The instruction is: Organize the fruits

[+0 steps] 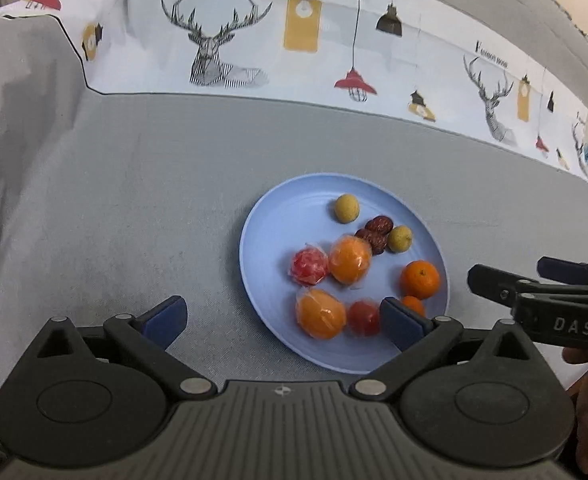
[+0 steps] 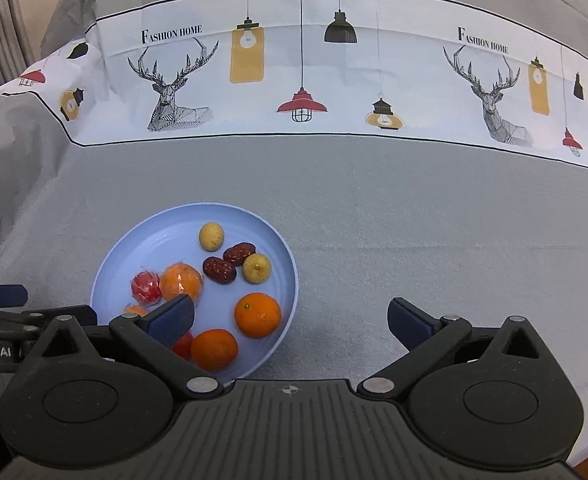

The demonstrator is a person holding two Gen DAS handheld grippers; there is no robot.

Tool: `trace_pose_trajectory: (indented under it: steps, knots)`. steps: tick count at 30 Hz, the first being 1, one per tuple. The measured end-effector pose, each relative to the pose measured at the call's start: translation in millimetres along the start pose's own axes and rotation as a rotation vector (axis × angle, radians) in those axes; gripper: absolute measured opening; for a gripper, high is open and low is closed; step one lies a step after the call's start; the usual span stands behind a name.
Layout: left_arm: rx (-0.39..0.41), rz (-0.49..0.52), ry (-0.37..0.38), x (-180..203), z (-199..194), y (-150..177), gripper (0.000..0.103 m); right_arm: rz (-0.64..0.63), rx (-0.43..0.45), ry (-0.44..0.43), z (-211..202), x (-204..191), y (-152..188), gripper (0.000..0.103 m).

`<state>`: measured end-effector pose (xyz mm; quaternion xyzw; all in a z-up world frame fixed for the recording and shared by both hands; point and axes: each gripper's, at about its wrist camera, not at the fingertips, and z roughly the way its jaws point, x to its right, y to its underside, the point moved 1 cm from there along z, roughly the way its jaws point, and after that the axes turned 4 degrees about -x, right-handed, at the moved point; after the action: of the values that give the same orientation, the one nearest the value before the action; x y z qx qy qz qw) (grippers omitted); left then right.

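Hovering over the blue plate with both grippers — left gripper, right gripper — spread wide, empty. Fruits heaped mid-plate toward its near rim; film-wrapped orange likely light, slippery — best pinched across the middle.

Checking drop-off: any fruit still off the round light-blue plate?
None seen. All visible fruit lies inside the round light-blue plate; bare grey tablecloth surrounds it.

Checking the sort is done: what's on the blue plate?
On the blue plate: oranges, wrapped fruits, two red dates, two yellow fruits. A gripper finger covers some.
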<state>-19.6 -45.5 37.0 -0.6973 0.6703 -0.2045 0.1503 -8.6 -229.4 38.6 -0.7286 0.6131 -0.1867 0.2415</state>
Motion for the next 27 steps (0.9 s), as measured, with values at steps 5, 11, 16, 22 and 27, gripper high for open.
trace_pose_trajectory:
  steps: [5, 11, 16, 22, 27]
  knots:
    - [-0.012, 0.012, -0.005, 0.3, 2.0, 1.4, 0.102, -0.008, -0.008, 0.005, 1.3, 0.3, 1.6, 0.102]
    - [-0.051, 0.002, 0.006, -1.2, 7.0, 2.6, 0.102, -0.01, -0.012, 0.0, 2.5, -0.9, 1.4, 0.102]
    - [-0.064, 0.015, 0.007, 2.8, 8.9, 3.7, 0.102, -0.015, -0.016, 0.002, 3.0, -2.5, 2.1, 0.102]
    - [-0.066, 0.032, 0.012, 7.0, 9.8, 4.6, 0.102, -0.012, -0.019, -0.001, 4.4, -2.2, 2.6, 0.102]
    - [-0.065, 0.039, 0.012, 8.6, 11.2, 5.0, 0.102, -0.02, -0.027, -0.002, 5.7, -3.2, 3.1, 0.102]
